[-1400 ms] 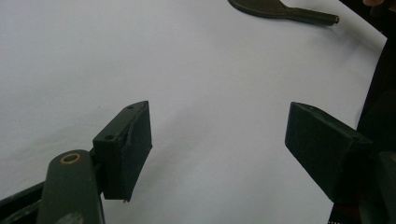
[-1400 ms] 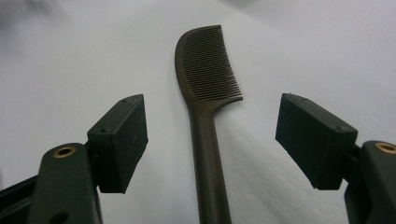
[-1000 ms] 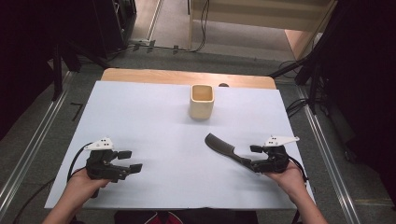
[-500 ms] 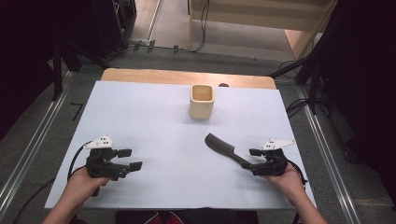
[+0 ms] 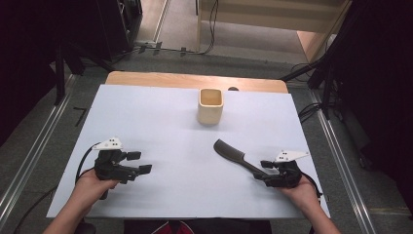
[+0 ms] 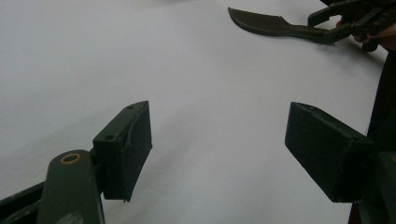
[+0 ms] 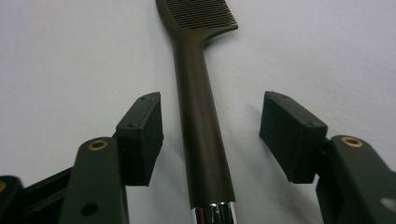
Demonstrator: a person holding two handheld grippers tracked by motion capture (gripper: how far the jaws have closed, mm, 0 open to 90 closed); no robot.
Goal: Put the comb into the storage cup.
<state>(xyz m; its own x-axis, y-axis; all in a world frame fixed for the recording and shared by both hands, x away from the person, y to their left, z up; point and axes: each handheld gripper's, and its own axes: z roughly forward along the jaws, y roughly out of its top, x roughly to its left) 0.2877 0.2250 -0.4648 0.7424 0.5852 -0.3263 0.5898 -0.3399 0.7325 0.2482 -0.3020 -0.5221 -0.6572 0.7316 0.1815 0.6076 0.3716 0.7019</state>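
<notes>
I am at the grasping step: my right gripper (image 7: 210, 135) has just been closing its jaws around the smooth handle of the dark brown plastic comb (image 5: 234, 155), pads not yet touching it, so next I squeeze evenly and lift. The comb lies flat on the matte white table sheet (image 5: 160, 122), at five o'clock from the square cream cup (image 5: 210, 105). My left gripper (image 6: 219, 154) rests released at seven o'clock.

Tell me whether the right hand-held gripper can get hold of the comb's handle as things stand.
Probably yes. The right hand-held gripper already straddles the comb, its jaws just closing, pads not yet touching. The handle lies flat on the white table; nothing blocks it.
</notes>
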